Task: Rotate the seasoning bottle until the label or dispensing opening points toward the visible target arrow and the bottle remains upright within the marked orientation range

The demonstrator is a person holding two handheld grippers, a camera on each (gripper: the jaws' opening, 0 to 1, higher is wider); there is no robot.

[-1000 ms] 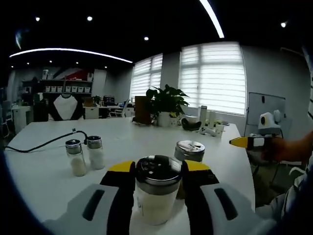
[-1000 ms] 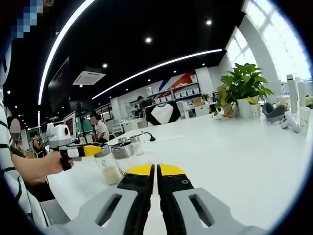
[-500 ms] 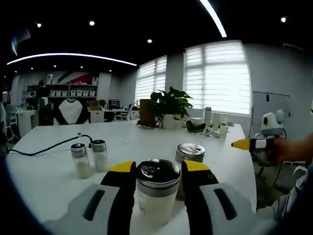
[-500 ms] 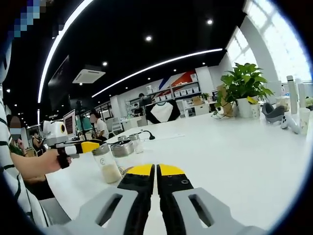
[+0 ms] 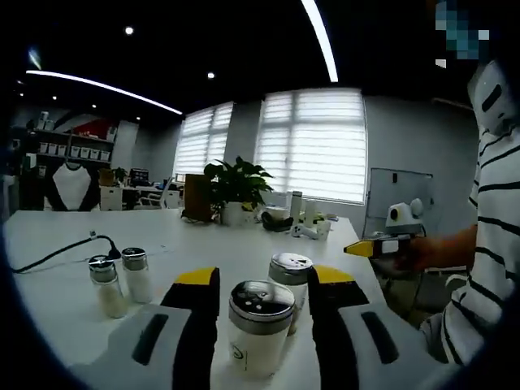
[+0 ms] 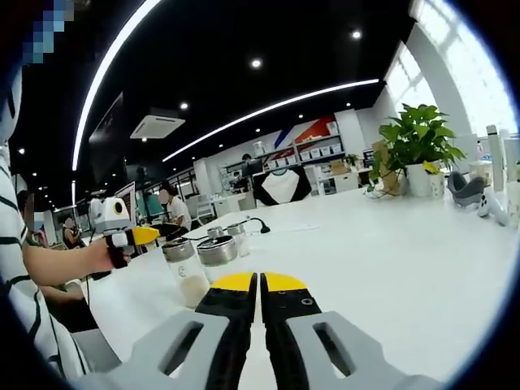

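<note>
On the white table (image 5: 244, 244), seasoning bottle (image 5: 260, 325) is clamped upright by left gripper (image 5: 262, 286); right gripper (image 6: 259, 283) is closed, empty.

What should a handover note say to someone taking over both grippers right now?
Left gripper: jaws on either side of the upright glass seasoning bottle with chrome shaker lid; contact not clear.
Right gripper: shut, empty, over the white table.
A second chrome-lidded jar stands just behind the bottle; two small shakers to its left.
No target arrow visible, so alignment cannot be judged.
Left: confirm grip, turn bottle, keep it upright.
</note>
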